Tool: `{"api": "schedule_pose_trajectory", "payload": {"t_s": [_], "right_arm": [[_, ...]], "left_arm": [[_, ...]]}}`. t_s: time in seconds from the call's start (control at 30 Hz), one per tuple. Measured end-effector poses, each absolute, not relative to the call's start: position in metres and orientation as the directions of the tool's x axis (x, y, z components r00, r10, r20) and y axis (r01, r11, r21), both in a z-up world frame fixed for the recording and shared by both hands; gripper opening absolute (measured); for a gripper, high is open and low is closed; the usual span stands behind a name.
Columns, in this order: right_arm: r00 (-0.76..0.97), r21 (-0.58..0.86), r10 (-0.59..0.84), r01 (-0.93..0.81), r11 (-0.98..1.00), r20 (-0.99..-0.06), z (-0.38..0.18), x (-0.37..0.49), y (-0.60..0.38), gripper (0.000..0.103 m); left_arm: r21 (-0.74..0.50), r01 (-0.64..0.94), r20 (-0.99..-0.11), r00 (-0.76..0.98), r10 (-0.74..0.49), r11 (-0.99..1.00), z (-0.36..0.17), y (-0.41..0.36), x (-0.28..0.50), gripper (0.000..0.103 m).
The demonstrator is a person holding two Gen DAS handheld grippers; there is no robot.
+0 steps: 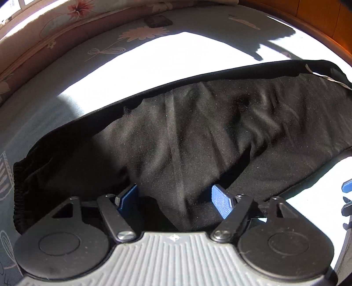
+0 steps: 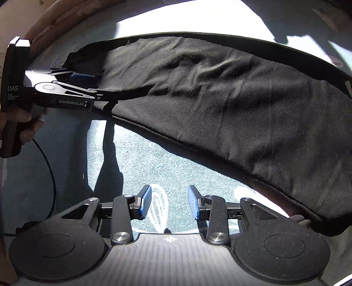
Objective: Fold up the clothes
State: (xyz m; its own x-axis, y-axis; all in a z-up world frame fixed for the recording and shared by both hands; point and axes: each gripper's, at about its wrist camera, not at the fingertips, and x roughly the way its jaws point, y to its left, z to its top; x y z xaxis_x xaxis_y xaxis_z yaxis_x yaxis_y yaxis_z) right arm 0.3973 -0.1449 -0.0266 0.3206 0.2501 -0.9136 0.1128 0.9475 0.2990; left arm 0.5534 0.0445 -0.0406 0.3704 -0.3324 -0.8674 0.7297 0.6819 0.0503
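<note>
Left wrist view: the left gripper (image 1: 175, 198) points down over a black garment (image 1: 198, 123) lying long across a grey-blue bedsheet (image 1: 55, 123). Its blue pads (image 1: 222, 203) stand wide apart, with a rumpled fold of the cloth rising between them; the pads do not press on it, so the jaws are released. The garment runs from an elastic cuff (image 1: 18, 189) at the lower left up to the far right, where a pale label (image 1: 312, 71) shows at its edge. Bright sun falls on the sheet beyond the cloth. A floral pillow (image 1: 72, 13) lies at the top left, a small dark object (image 1: 159, 21) rests on the sheet near it, and a wooden bed frame (image 1: 319, 24) curves along the top right. A blue pad of the right gripper (image 1: 347, 186) pokes in at the right edge.

Right wrist view: the right gripper (image 2: 169, 203) hangs over bare sheet (image 2: 136, 158), jaws parted with nothing between them and well clear of the cloth. The garment (image 2: 242, 105) fills the upper right, its hemmed edge running diagonally just beyond the fingers. At the left a hand (image 2: 24, 123) holds the left gripper (image 2: 88, 84), whose fingers reach onto the garment's end; from here I cannot tell how wide they stand. A black cable (image 2: 51, 173) trails below that hand
</note>
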Motion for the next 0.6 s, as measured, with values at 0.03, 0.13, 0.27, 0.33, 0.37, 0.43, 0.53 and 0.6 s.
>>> {"api": "schedule_pose_trajectory", "payload": {"t_s": [0.03,0.13,0.27,0.33,0.37,0.43,0.53,0.6], "right_arm": [[0.328,0.303,0.252,0.116,0.946,-0.91,-0.026,0.397,-0.146,0.043],[0.341,0.312,0.262,0.099,0.945,-0.903,-0.023,0.397,-0.145,0.044],[0.337,0.33,0.285,0.084,0.94,-0.898,-0.021,0.391,-0.14,0.045],[0.335,0.346,0.301,0.085,0.934,-0.893,-0.018,0.386,-0.142,0.045],[0.339,0.347,0.299,0.09,0.934,-0.892,-0.017,0.383,-0.145,0.045],[0.348,0.347,0.293,0.101,0.933,-0.89,-0.015,0.377,-0.149,0.046],[0.36,0.352,0.285,0.134,0.926,-0.888,-0.017,0.367,-0.16,0.047],[0.366,0.356,0.28,0.157,0.921,-0.887,-0.018,0.361,-0.166,0.047]], "left_arm": [[0.053,0.721,-0.867,0.376,-0.327,0.691,-0.037,0.045,0.555,0.073],[-0.001,0.718,-0.842,0.375,-0.388,0.696,-0.028,0.027,0.558,0.073],[0.009,0.765,-0.811,0.382,-0.443,0.645,-0.036,-0.016,0.556,0.074],[0.117,0.764,-0.799,0.452,-0.396,0.635,-0.049,-0.03,0.557,0.074],[0.178,0.755,-0.79,0.492,-0.366,0.631,-0.057,-0.036,0.559,0.078],[0.188,0.707,-0.787,0.524,-0.326,0.682,-0.056,-0.036,0.573,0.085],[0.11,0.655,-0.8,0.505,-0.324,0.748,-0.041,-0.036,0.59,0.079],[0.031,0.643,-0.81,0.465,-0.358,0.765,-0.027,-0.039,0.595,0.079]]}}
